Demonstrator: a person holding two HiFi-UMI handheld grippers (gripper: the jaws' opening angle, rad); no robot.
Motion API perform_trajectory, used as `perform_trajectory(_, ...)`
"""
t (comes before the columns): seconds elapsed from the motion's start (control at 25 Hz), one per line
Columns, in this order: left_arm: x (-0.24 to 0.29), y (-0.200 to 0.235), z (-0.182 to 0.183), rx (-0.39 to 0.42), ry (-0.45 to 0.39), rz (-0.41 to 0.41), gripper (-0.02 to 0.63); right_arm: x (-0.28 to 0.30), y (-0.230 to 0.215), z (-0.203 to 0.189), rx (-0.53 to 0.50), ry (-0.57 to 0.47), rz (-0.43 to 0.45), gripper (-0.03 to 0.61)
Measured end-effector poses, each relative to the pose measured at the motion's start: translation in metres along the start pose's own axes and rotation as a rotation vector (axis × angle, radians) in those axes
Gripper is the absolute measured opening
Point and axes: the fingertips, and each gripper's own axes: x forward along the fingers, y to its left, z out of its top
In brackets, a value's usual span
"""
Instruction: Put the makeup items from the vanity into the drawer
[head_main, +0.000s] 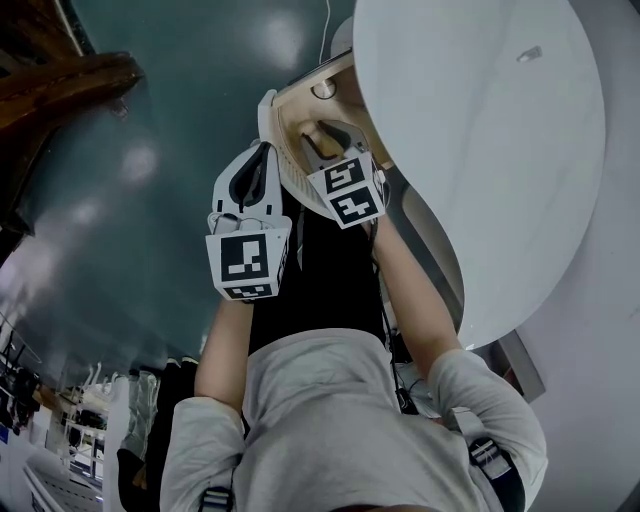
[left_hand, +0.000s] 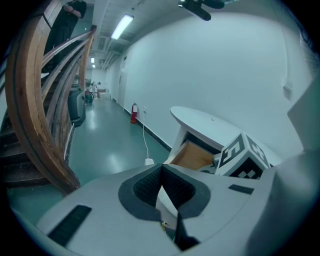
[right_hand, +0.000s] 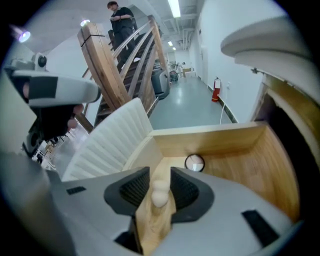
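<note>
Light wooden drawer (right_hand: 215, 137) with a ribbed white front, pulled open beneath the white oval-topped bench (head_main: 480, 130).

Contents:
- Pale beige gourd-shaped makeup sponge (right_hand: 160, 196), on the drawer floor at the near end.
- Small round dark-rimmed compact (right_hand: 194, 162), farther in.

Right gripper (right_hand: 160, 173): jaws wide, standing either side of the sponge without pinching it.

Left gripper (left_hand: 161, 171): jaws closed together, nothing between them, held just left of the drawer.
</note>
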Motion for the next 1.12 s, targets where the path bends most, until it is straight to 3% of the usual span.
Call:
perform_trajectory(0.28, -0.013, 0.000, 0.016, 0.000, -0.022, 0.017, 0.006, -0.052, 0.018, 0.042, -0.006, -0.130, -0.005, 0.028)
perform_trajectory(0.56, -0.021, -0.012, 0.037, 0.019, -0.032, 0.005, 0.006, -0.112, 0.032, 0.073, -0.009, -0.237, -0.028, 0.014)
perform_trajectory(0.76, -0.026, -0.041, 0.068, 0.038, -0.057, -0.036, 0.006, -0.162, 0.010, 0.091, 0.064, -0.330, -0.084, 0.014)
perform_trajectory(1.12, -0.027, -0.098, 0.128, 0.063, -0.102, -0.135, 0.006, -0.234, -0.034, 0.114, 0.132, -0.397, -0.201, 0.014)
